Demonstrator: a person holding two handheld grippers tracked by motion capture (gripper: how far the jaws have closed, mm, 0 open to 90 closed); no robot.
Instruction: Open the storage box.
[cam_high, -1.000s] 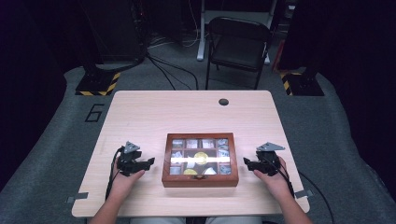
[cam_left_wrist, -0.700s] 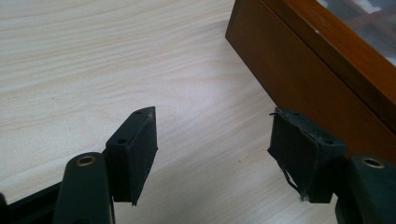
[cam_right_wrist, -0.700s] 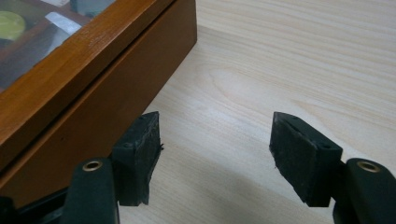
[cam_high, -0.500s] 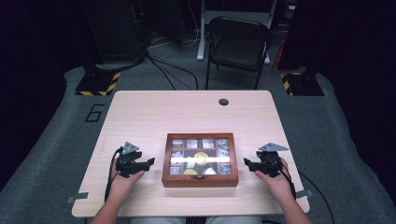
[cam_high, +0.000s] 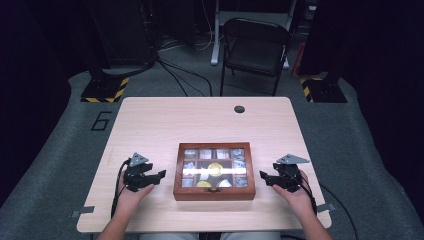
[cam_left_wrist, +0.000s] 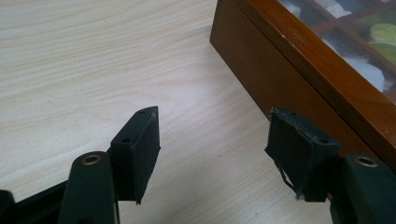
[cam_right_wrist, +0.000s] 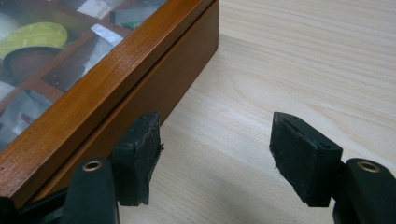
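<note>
A brown wooden box (cam_high: 214, 192) with a glass lid and several compartments sits shut at the near middle of the light wood table (cam_high: 200, 120). My left gripper (cam_high: 159, 176) rests just left of it, open, jaws aimed at the box's left wall (cam_left_wrist: 299, 79); nothing lies between the jaws (cam_left_wrist: 212, 149). On the other side my right gripper (cam_high: 262, 176) is open too, its jaws (cam_right_wrist: 215, 154) close to the box's right wall (cam_right_wrist: 154, 88) without touching it. Round yellow-green items and white packets show under the glass (cam_right_wrist: 42, 42).
A small dark round grommet (cam_high: 239, 109) marks the table's far side. A black folding chair (cam_high: 255, 45) stands beyond the table. Yellow-black striped bases (cam_high: 105, 90) flank the far corners on the grey floor. Cables trail from both grippers over the front edge.
My left gripper has edged slightly right, toward the box. The right gripper and the box have stayed put.
</note>
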